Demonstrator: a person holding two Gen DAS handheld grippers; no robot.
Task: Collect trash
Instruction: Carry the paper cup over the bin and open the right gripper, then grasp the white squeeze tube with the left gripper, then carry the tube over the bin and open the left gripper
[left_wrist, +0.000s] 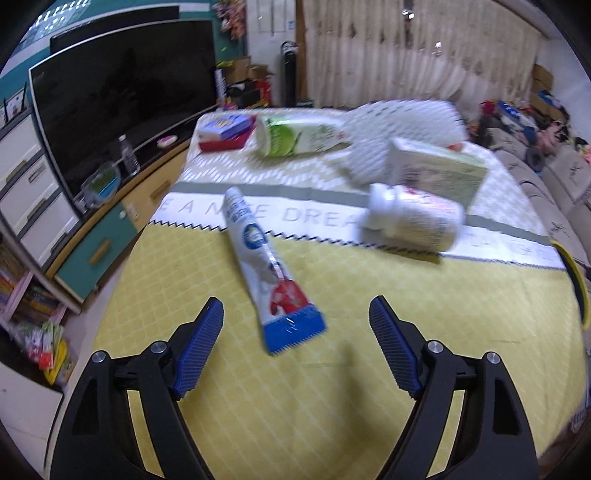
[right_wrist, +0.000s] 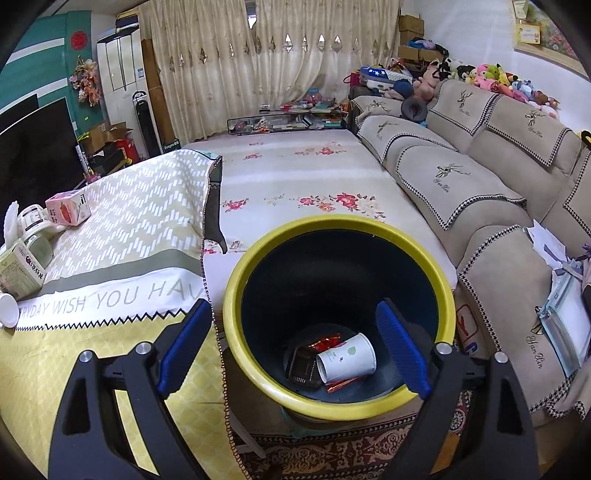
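A toothpaste tube lies on the yellow tablecloth, its crimped blue end nearest me. My left gripper is open and empty, its fingers either side of that end, just short of it. Behind lie a white bottle on its side, a green carton, a box and white foam netting. My right gripper is open and empty above the yellow-rimmed bin, which holds a paper cup, a dark tray and red wrappers.
A TV on a low cabinet stands left of the table. A blue-and-red box sits at the table's far left. A pink carton and a jar lie on the table. A sofa runs along the right.
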